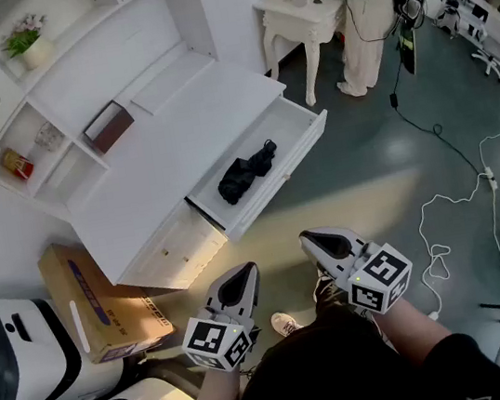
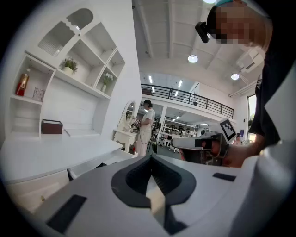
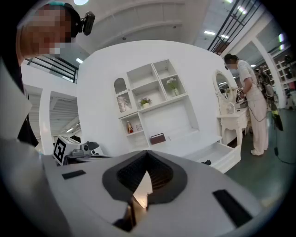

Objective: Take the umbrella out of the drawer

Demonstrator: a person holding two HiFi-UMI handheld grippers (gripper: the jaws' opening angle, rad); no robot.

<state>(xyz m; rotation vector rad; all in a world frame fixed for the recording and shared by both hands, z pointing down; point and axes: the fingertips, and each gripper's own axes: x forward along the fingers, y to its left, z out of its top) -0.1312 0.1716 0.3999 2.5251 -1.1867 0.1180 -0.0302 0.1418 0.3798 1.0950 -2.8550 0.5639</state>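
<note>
Leftmost, a cardboard box (image 1: 107, 306) sits on the floor against the white desk (image 1: 173, 131). Near the bottom, the left gripper (image 1: 242, 278) points roughly level toward the desk, its jaws closed together with nothing between them. Farther off, the drawer (image 1: 295, 126) stands open, and the black folded umbrella (image 1: 248, 174) lies inside it, well apart from both grippers. The right gripper (image 1: 318, 242), just right of the left one, is likewise closed and empty. Far right, another person (image 1: 365, 6) stands at a small table (image 1: 280, 6).
</note>
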